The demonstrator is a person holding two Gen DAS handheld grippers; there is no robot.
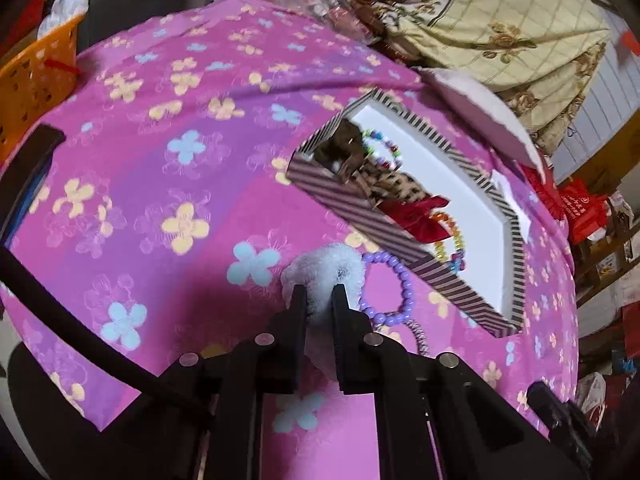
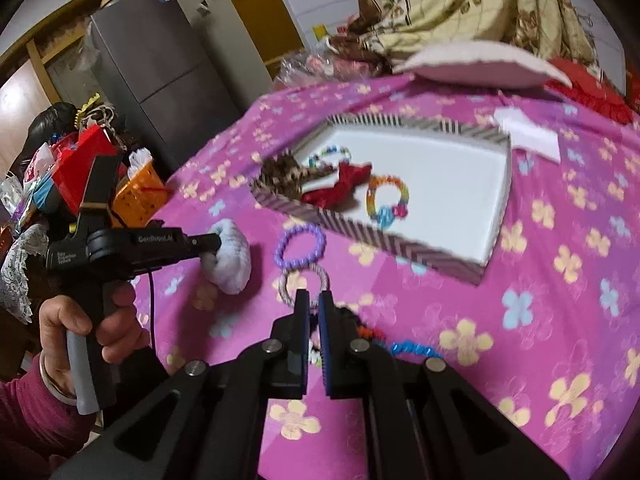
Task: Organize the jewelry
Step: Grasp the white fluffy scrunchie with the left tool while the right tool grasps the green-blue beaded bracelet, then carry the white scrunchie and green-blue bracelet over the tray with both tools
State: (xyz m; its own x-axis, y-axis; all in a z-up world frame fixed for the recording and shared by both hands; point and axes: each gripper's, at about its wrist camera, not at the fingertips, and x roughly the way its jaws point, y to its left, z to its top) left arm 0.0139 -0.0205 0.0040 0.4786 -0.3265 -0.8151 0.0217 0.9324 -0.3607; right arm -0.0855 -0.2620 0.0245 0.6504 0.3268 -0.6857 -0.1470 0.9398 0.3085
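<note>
Left tool point(image 1: 318, 294) clamped, right tool point(image 2: 314, 300) closed, both angled downward

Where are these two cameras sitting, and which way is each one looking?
Left wrist view: rides on the left gripper, looking down along its fingers, closed on a fluffy white scrunchie; no hand shows.
Right wrist view: rides on the right gripper, shut, angled down; the person's left hand shows holding the other gripper.
Shared: striped box, purple bead bracelet, pink flowered cloth.
</note>
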